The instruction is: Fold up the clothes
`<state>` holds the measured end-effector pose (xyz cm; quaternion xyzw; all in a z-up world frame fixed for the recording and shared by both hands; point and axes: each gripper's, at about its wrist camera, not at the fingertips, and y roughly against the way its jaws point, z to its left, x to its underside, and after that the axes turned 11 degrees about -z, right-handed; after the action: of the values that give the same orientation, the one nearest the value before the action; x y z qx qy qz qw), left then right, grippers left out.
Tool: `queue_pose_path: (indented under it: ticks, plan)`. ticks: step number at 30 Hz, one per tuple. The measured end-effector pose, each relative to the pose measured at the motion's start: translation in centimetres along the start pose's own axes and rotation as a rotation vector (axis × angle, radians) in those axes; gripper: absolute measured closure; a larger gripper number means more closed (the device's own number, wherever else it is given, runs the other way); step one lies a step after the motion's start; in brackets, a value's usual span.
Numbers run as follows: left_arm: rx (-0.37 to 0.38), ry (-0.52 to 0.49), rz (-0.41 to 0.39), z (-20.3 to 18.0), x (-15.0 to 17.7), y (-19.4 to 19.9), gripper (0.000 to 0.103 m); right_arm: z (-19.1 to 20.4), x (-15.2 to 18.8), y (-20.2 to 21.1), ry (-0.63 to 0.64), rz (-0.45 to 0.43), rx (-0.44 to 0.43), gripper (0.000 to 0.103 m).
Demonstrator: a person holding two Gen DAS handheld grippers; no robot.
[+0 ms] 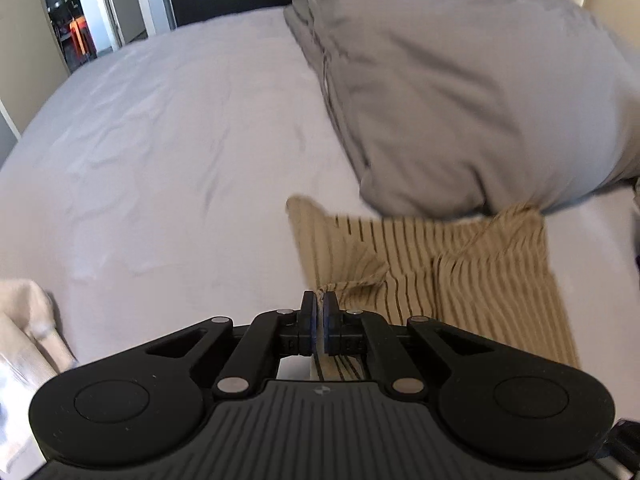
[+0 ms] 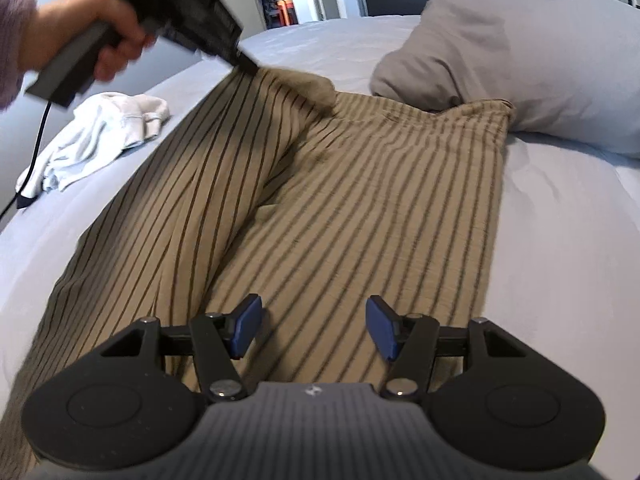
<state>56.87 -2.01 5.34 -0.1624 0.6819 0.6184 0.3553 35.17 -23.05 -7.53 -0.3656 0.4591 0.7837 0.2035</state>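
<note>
A tan garment with thin dark stripes (image 2: pixel 360 200) lies along the bed, its far end against a grey pillow. My left gripper (image 1: pixel 319 306) is shut on a corner of the striped garment (image 1: pixel 460 280) and lifts it off the bed. In the right wrist view the left gripper (image 2: pixel 248 65) shows at the upper left, held by a hand, pinching that lifted edge. My right gripper (image 2: pixel 314 326) is open and empty, low over the near end of the garment.
The bed has a pale grey sheet (image 1: pixel 160 160). A grey pillow (image 1: pixel 480 100) lies at the head, also in the right wrist view (image 2: pixel 520 48). A crumpled whitish garment (image 2: pixel 100 136) lies at the bed's left side; part of it shows in the left wrist view (image 1: pixel 24 320).
</note>
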Motion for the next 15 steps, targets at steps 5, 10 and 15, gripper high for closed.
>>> queue_pose_path:
  ticks: [5,10,15]
  plan:
    - [-0.010,-0.065,0.056,-0.7,-1.7,1.6,0.102,1.0,-0.2,0.2,-0.023,-0.003,-0.071,0.042]
    - [-0.023,-0.071,0.107,-1.0,-0.9,0.3,0.101,2.0,-0.5,0.5,-0.045,-0.005,-0.141,0.038]
    - [0.003,-0.045,0.151,-1.5,0.1,-1.3,0.100,3.5,1.2,-0.4,-0.015,0.079,-0.189,0.036]
